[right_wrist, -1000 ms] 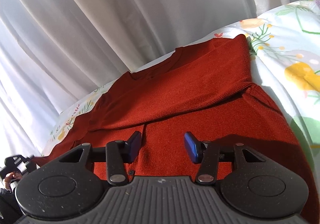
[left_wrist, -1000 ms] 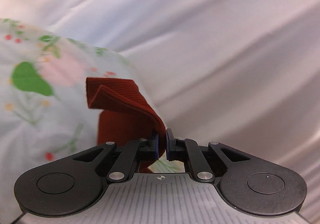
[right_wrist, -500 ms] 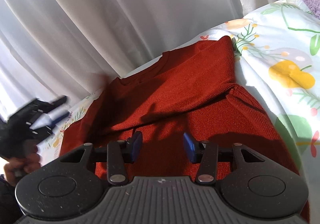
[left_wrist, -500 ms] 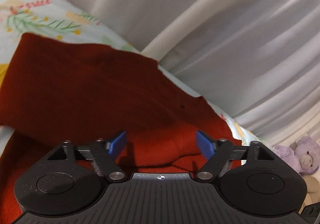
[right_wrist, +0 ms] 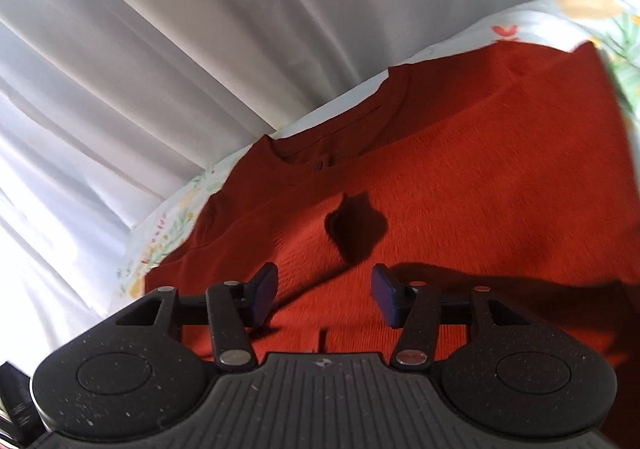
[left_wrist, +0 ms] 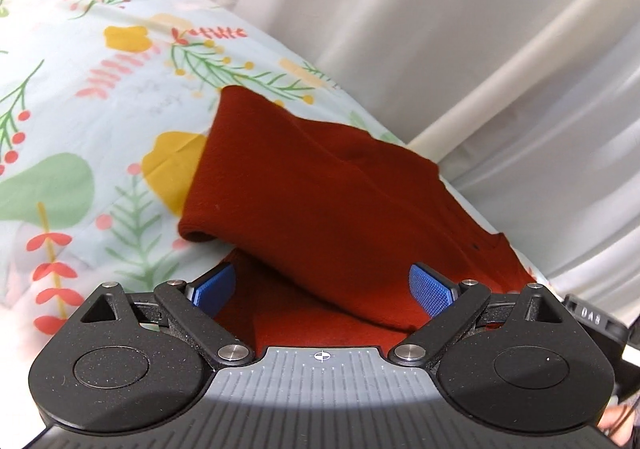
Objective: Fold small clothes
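you have one garment to deal with: a single rust-red sweater (right_wrist: 460,189) lying on the bed (left_wrist: 80,121), close to the bed's far edge where the white curtain (right_wrist: 200,29) hangs. its neckline points toward that far edge, and one sleeve (left_wrist: 320,189) is laid across the body, so you look partway into the fold, with the sides coming in first and the lengthwise fold not yet done. that is a judgement from how the cloth lies.

your left gripper (left_wrist: 322,285) hangs just over the sweater with its two blue fingers (left_wrist: 430,287) spread wide and nothing between them. the folded sleeve's lower edge runs right across the gap, which suits either pressing it flat or reaching under for the next pinch.

your right gripper (right_wrist: 324,295) sits low over the body of the sweater, its two fingers (right_wrist: 264,289) also apart and empty. whether they touch the knit you cannot tell from here. its shadow falls on the cloth just ahead.

so: one sweater, one sleeve visibly folded over, two grippers, four fingers, none holding anything. the floral sheet is bare toward the bed's left side, which leaves you room to lay the finished fold. watch that the soft knit does not drag and undo the sleeve.
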Available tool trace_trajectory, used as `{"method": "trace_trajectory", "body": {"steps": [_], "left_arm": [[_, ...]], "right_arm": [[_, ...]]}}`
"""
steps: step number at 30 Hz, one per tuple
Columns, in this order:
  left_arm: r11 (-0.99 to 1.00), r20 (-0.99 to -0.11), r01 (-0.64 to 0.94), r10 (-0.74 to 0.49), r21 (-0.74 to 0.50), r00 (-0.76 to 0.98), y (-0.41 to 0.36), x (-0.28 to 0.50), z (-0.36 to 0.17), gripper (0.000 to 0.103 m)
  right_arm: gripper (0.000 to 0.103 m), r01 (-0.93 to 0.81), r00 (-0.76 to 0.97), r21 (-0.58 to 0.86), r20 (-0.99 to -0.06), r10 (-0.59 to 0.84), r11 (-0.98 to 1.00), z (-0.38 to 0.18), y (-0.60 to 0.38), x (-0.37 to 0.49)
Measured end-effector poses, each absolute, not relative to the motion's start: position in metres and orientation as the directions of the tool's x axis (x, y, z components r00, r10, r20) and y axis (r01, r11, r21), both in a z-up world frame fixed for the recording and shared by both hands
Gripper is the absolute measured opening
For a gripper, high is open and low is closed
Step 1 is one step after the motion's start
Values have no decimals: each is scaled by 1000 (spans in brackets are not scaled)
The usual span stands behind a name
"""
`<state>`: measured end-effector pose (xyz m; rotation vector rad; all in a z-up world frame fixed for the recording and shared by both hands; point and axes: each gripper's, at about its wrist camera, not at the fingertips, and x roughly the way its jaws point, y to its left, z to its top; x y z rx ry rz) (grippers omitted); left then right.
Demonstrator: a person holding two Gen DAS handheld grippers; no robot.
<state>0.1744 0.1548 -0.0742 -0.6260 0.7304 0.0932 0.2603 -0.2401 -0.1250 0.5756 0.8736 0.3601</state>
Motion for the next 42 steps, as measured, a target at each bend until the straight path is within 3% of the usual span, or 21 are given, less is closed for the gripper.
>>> {"method": "trace_trajectory", "body": {"steps": [5, 7, 8, 9, 15, 17, 19, 22, 23, 24, 26, 28, 29, 30, 36, 38, 40, 42], "left_arm": [[815, -663, -309, -118, -490, 739, 158, 172, -77, 97], [824, -665, -303, -116, -479, 737, 154, 176, -75, 97], [830, -662, -295, -114, -473, 741, 152, 178, -74, 97], [836, -657, -286, -113, -468, 745, 150, 180, -72, 97], [859, -648, -239, -132, -452, 750, 138, 188, -69, 97], [866, -655, -228, -141, -445, 743, 134, 192, -71, 97], [869, -658, -223, -146, -442, 738, 130, 196, -73, 96], [875, -662, -213, -151, -435, 734, 127, 200, -75, 96], [877, -666, -213, -149, -430, 731, 126, 201, -76, 96], [879, -670, -214, -147, -425, 727, 126, 203, -77, 96], [882, -678, -218, -143, -417, 721, 125, 205, -78, 96], [886, -681, -221, -135, -409, 720, 123, 207, -77, 96], [889, -682, -219, -132, -403, 720, 123, 208, -77, 96], [892, -682, -218, -126, -395, 720, 122, 209, -77, 96], [906, -700, -211, -119, -367, 704, 119, 213, -79, 95], [907, -704, -210, -122, -366, 700, 118, 210, -72, 94], [904, -675, -187, -136, -384, 725, 118, 208, -64, 94], [915, -652, -163, -131, -370, 747, 113, 213, -58, 94]], "right_arm": [[55, -118, 590, 613, -589, 552, 781, -124, -221, 274], [37, -156, 596, 555, -607, 526, 817, -122, -209, 272], [12, -167, 610, 504, -623, 490, 847, -120, -204, 271], [6, -174, 632, 443, -635, 445, 879, -116, -200, 268], [5, -85, 847, 150, -510, 151, 985, -68, -222, 230], [5, -29, 850, 106, -521, 80, 994, -71, -241, 228], [5, 24, 822, 128, -567, 53, 991, -83, -265, 231], [11, 47, 767, 298, -623, 157, 953, -102, -298, 234], [17, 63, 755, 355, -628, 188, 933, -106, -304, 235], [32, 67, 750, 402, -624, 220, 913, -111, -306, 236], [38, 57, 756, 436, -606, 246, 898, -115, -305, 236], [34, 44, 759, 380, -614, 216, 924, -116, -296, 237], [14, 33, 760, 340, -619, 197, 940, -114, -291, 238], [6, 16, 760, 284, -626, 173, 959, -111, -282, 241], [5, 82, 821, -35, -564, -88, 996, -101, -266, 239], [6, 106, 799, -36, -592, -107, 994, -109, -269, 243], [14, 142, 779, -11, -615, -119, 990, -113, -275, 244], [19, 193, 804, 35, -578, -137, 981, -106, -280, 233]]}}
